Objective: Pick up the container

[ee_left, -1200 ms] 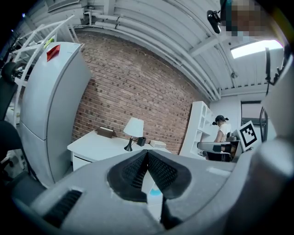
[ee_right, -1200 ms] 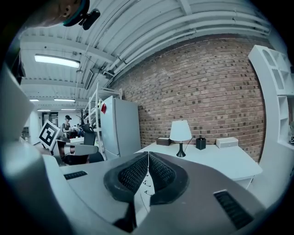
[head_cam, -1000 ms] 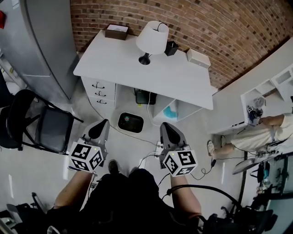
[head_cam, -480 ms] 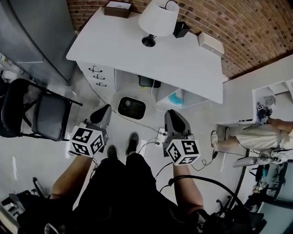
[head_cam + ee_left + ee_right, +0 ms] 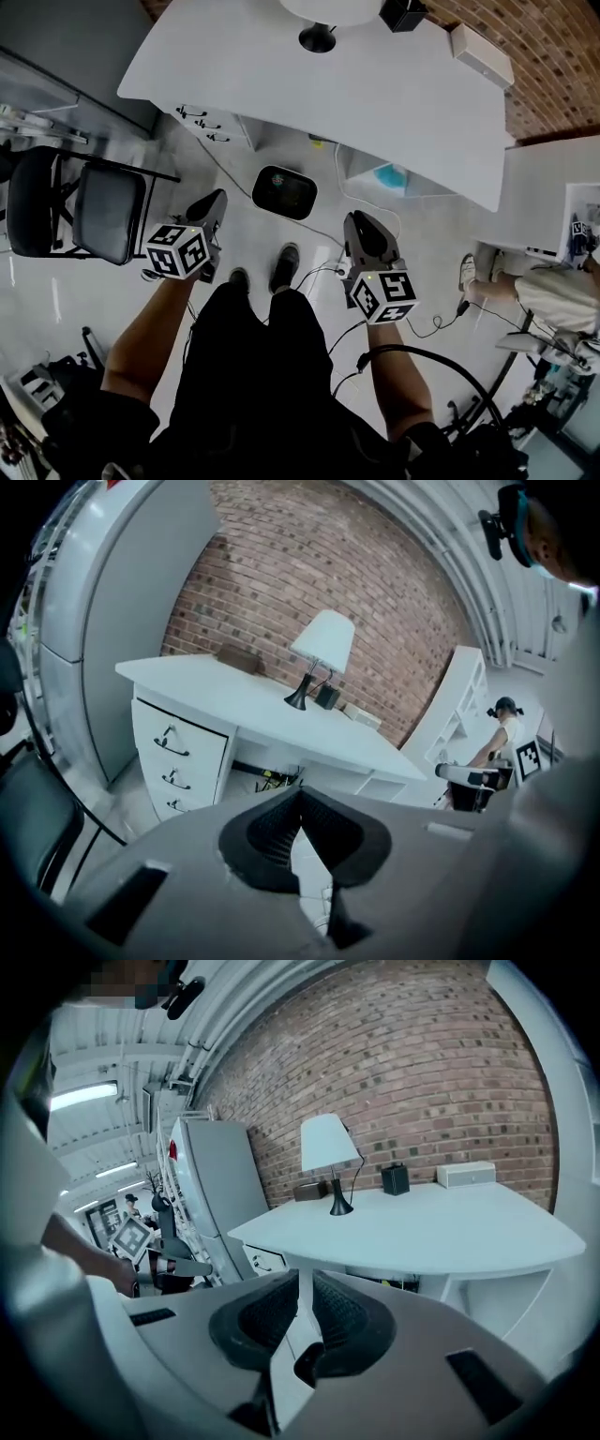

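Lamp [image 5: 318,38]: my head view's top edge cuts off most of the shade; only its lower rim and the base show.
Black container [image 5: 405,11]: cut by the same edge; I cannot read its contents.
Teal object [image 5: 389,175]: partly hidden under the desk [image 5: 375,94]; not identifiable.
Floor bin [image 5: 284,192]: contents too small to tell.
Seated person [image 5: 553,295]: cut off at the right edge.
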Available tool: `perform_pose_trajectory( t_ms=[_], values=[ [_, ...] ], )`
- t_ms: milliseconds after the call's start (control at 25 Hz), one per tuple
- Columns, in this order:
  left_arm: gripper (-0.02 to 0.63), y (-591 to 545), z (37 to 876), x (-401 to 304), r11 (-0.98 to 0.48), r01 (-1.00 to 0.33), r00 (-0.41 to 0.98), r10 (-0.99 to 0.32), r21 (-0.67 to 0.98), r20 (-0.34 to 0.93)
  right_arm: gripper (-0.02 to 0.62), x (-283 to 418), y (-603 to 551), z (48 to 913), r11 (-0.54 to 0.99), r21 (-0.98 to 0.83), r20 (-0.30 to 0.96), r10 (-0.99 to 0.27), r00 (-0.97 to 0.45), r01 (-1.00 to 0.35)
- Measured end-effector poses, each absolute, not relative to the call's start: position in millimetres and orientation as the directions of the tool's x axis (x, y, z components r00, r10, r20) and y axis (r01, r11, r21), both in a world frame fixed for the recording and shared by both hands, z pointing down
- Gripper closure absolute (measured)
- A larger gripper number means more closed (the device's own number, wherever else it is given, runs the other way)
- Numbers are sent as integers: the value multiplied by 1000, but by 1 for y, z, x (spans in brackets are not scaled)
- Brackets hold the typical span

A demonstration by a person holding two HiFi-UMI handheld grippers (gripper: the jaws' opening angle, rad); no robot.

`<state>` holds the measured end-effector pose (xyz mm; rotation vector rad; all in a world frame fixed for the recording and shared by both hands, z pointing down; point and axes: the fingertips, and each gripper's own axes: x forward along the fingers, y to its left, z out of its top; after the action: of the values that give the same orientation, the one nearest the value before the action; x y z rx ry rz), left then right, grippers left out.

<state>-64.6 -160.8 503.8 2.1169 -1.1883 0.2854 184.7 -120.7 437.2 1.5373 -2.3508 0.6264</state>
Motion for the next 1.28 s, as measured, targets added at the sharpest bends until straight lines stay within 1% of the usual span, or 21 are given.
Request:
perform_pose_trajectory(
  t_ms=[160,320,400,480,680,800,880,960,1080,1160,1240,1280],
  values=[
    [600,-172,557,-67,-299,-830,539,-647,471,540,586,186,-136,477,341,-240,468,-780,-416,-909],
    [600,-183,611,-75,-273,-845,519,-626,460,581,580,181,-149,516,353,-220,486,-769,-416,-909],
    [600,-190,642,-78,-248,-838,524,-618,487,587,557,180,-152,541,352,-216,505,-758,-412,-911],
    [600,-197,674,-85,-224,-822,537,-610,523,583,520,175,-153,569,344,-232,530,-740,-414,-910],
    [600,-204,759,-110,-166,-779,580,-558,605,593,499,144,-146,635,334,-247,585,-697,-415,-910],
    [600,-207,807,-126,-63,-737,585,-558,673,588,485,123,-142,676,355,-259,618,-654,-437,-898],
    [600,-205,836,-132,-27,-731,585,-539,682,606,469,105,-136,699,388,-265,633,-620,-463,-883],
    [600,-202,865,-140,-14,-733,582,-530,680,616,469,86,-134,719,422,-272,635,-597,-491,-865],
    [598,-207,904,-144,28,-683,596,-558,730,578,469,64,-133,751,442,-286,626,-586,-514,-851],
    [595,-207,932,-144,39,-671,603,-552,741,576,469,50,-131,773,469,-289,626,-567,-535,-835],
    [570,-206,961,-140,24,-666,623,-532,745,574,469,39,-129,793,496,-293,623,-550,-557,-818],
    [536,-207,974,-137,16,-658,637,-523,753,567,469,35,-129,801,506,-295,619,-545,-566,-810]
  ],
)
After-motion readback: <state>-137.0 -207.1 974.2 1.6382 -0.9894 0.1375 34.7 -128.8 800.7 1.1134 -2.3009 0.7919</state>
